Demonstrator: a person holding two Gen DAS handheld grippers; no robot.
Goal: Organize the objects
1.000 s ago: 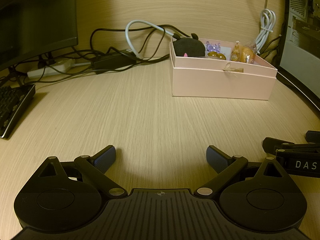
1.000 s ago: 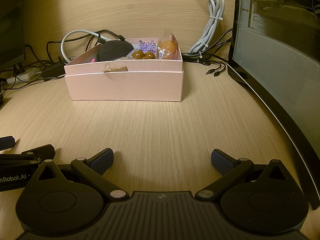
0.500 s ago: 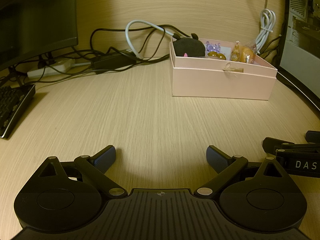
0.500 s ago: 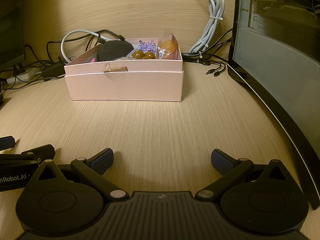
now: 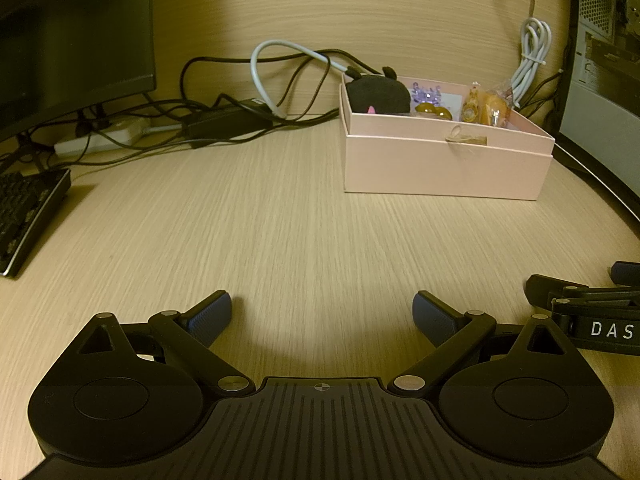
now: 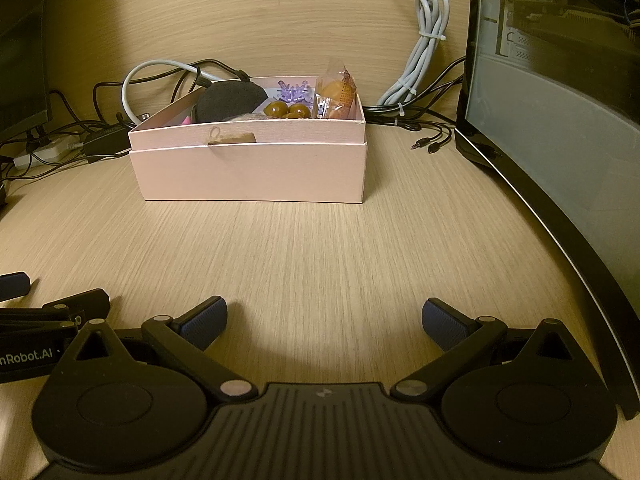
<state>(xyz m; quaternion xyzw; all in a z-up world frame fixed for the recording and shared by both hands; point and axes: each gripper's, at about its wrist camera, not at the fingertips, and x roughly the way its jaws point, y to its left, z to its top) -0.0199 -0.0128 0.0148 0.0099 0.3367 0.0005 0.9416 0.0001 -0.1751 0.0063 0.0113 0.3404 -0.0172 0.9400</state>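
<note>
A pink box (image 5: 444,168) (image 6: 248,172) stands on the wooden desk, far from both grippers. Inside lie a black plush toy (image 5: 378,94) (image 6: 230,100), a purple crystal piece (image 5: 426,94) (image 6: 292,92), brown round pieces (image 5: 432,111) (image 6: 286,110) and wrapped orange snacks (image 5: 486,110) (image 6: 336,94). My left gripper (image 5: 322,316) is open and empty, low over the desk. My right gripper (image 6: 324,320) is open and empty beside it; its fingers (image 5: 560,296) show at the right of the left wrist view.
A monitor (image 5: 60,40) and keyboard (image 5: 28,216) stand at the left. A power strip (image 5: 96,140) and tangled cables (image 5: 248,116) lie behind. A bundled white cable (image 6: 424,56) hangs at the wall. A computer case (image 6: 560,140) stands close at the right.
</note>
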